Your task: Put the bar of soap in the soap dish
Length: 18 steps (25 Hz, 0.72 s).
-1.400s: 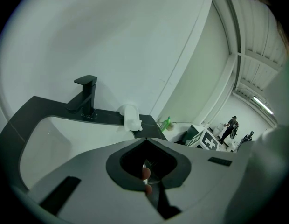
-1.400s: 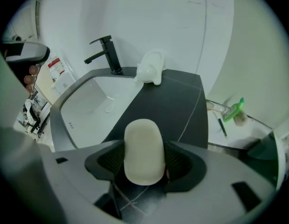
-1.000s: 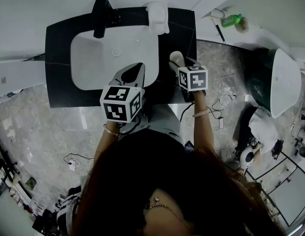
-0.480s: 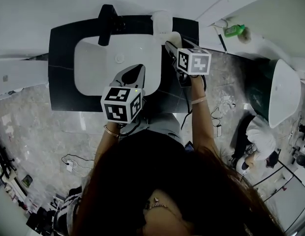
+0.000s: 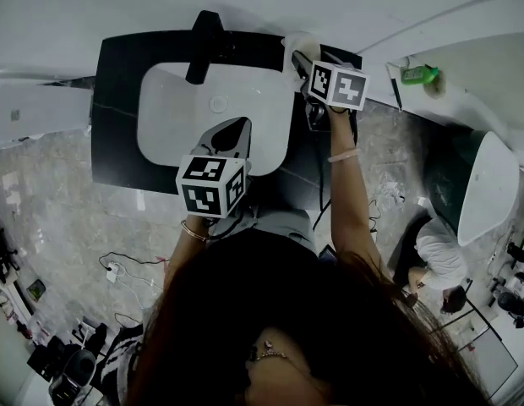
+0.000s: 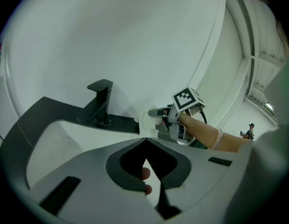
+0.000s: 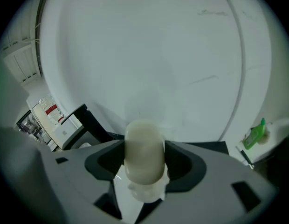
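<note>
Right gripper [image 7: 143, 149] clamping bar of soap [image 7: 143, 164] between jaws, right over white soap dish [image 7: 145, 193] at counter's back corner; contact unclear. Left gripper [image 6: 145, 142] hanging over sink [image 5: 173, 112], jaws pressed together, gripping nothing.

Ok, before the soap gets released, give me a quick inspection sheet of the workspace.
Surface: black countertop with a white basin and a black faucet.
Job's things: bar of soap over the white soap dish at the counter's back right; contact cannot be told.
Clutter: nothing seen.
Grippers: right hand-held gripper shut on the bar of soap; left hand-held gripper shut, empty, above the basin's front edge.
Cables: one cable beside the right forearm; a floor cable at left.
Surroundings: green bottle on the white ledge; a person at right.
</note>
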Each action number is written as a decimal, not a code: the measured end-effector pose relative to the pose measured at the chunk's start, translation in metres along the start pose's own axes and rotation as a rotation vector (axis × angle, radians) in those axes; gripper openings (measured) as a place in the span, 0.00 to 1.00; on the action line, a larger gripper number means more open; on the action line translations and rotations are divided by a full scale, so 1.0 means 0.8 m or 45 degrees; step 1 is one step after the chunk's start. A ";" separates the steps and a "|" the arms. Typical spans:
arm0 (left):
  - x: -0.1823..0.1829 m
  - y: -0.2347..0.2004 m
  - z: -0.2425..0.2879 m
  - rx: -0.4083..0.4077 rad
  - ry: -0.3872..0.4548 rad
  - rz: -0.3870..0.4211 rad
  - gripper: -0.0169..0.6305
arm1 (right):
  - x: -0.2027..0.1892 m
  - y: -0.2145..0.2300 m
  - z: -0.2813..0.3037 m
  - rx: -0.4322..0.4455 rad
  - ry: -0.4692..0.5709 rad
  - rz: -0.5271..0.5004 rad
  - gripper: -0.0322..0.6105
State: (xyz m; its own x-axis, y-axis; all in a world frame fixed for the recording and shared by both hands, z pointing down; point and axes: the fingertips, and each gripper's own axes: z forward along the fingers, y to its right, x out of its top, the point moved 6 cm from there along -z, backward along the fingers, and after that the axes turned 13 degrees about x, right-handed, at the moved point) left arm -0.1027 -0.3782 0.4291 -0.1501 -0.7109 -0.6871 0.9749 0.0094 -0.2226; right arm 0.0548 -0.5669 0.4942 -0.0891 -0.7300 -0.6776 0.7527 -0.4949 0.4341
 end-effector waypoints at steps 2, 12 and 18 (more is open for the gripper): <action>0.002 -0.005 0.002 0.014 -0.004 -0.014 0.02 | 0.004 0.005 0.008 -0.010 -0.002 0.009 0.49; 0.006 -0.018 0.019 0.044 -0.031 -0.054 0.02 | -0.006 0.016 0.036 -0.028 -0.045 0.024 0.48; 0.004 -0.016 0.026 0.036 -0.044 -0.050 0.02 | -0.002 0.018 0.034 -0.038 0.006 0.026 0.46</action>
State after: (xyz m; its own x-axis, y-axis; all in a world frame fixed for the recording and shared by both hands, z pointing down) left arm -0.1125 -0.3954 0.4439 -0.1830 -0.7342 -0.6538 0.9726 -0.0385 -0.2291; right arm 0.0475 -0.5860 0.5175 -0.0708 -0.7374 -0.6717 0.7736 -0.4657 0.4297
